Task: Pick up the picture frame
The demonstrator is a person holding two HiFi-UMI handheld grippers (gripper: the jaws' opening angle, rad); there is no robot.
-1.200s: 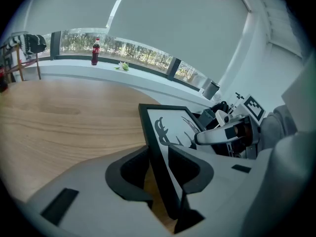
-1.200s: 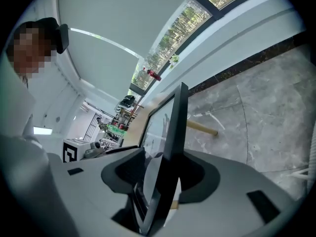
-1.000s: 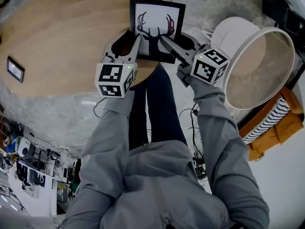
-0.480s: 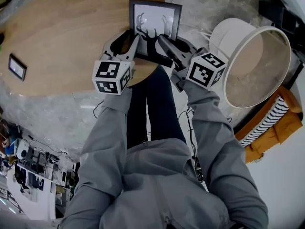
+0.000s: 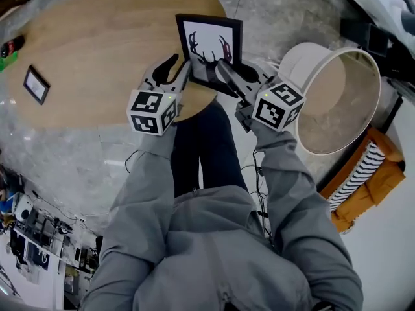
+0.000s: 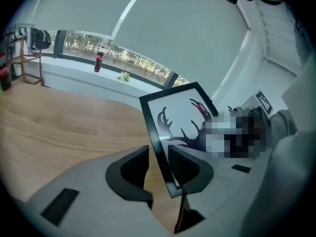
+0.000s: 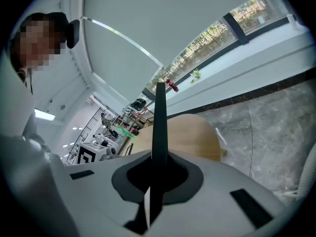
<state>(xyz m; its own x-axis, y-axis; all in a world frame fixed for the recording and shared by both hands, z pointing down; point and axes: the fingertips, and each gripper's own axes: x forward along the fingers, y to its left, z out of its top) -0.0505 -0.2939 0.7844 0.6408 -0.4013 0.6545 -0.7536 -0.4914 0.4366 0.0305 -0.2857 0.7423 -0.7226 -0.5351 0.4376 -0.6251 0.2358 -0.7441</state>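
The picture frame (image 5: 209, 47), black with a deer-antler print, is lifted off the round wooden table (image 5: 97, 57) and tilted. My right gripper (image 5: 225, 70) is shut on its right edge, which stands as a thin dark bar (image 7: 159, 127) straight up between the pads. My left gripper (image 5: 178, 65) is open, its jaws wide on either side of the frame's left edge. In the left gripper view the frame (image 6: 180, 117) leans against the right pad, with a gap to the left pad of that gripper (image 6: 158, 154).
A small dark frame (image 5: 35, 84) lies on the table's far left. A big white round tub (image 5: 334, 99) stands right of my right arm, with an orange and striped cushion (image 5: 363, 180) beyond it. A red bottle (image 6: 98, 62) stands on the window sill.
Both grippers have risen and the frame has come up off the table edge with them. The right jaws have closed on the frame's edge.
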